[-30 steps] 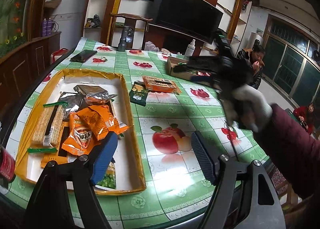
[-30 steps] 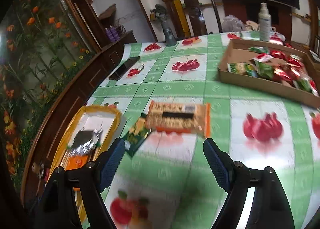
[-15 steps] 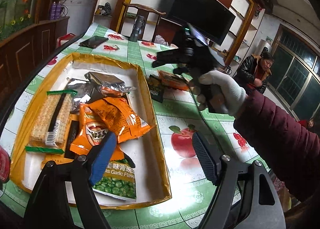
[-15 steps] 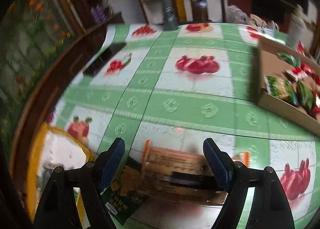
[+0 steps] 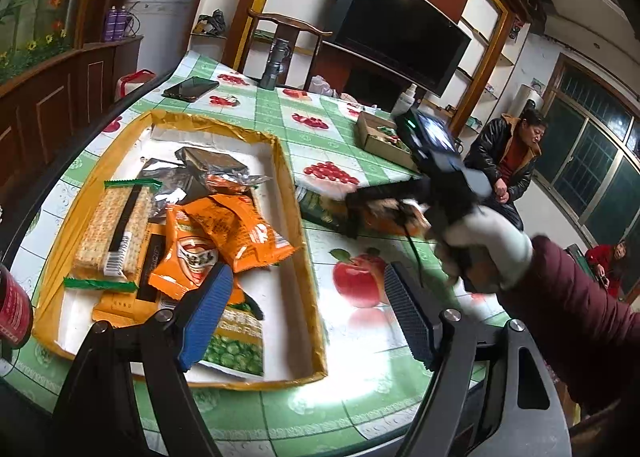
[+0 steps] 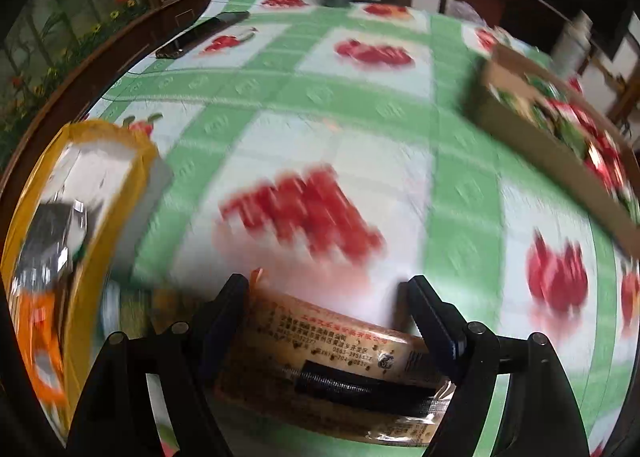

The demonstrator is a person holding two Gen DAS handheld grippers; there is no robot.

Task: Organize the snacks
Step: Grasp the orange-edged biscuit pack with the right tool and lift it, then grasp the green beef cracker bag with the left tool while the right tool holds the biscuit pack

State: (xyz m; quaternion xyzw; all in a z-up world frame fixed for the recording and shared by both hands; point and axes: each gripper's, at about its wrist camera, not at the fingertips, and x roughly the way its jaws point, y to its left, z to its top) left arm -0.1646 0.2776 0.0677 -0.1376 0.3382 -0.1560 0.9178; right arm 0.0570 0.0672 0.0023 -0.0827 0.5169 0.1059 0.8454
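**Right tool straddling a cracker pack beside the snack tray**

Tool on the right (image 6: 326, 321) is standing wide open, its two fingers straddling the long clear-wrapped cracker pack with an orange end (image 6: 336, 369); the pads are lying just beside the wrapper, and I cannot tell whether they are touching it, so nothing is being gripped yet. That pack is lying on the green-checked, fruit-printed worktop (image 5: 360, 397), just beyond the tray's far right corner, beside a dark green packet (image 5: 320, 209). The left tool (image 5: 308, 313) is also gaping wide and holding nothing, hovering over the near end of the shallow yellow-rimmed white tray (image 5: 308, 277).

Judging by the tray, the sorting is looking well underway: a green-ended cracker pack (image 5: 112, 229) at 9 o'clock, orange bags (image 5: 224, 237) in the middle, a silver foil bag (image 5: 200, 169) at 12 o'clock and a green-pea bag (image 5: 236, 349) at 6 o'clock are already lying inside. The straddled pack and the dark green packet seem to be remaining outside. A brown cardboard box of snacks (image 6: 552, 137) is sitting well apart at 2 o'clock.
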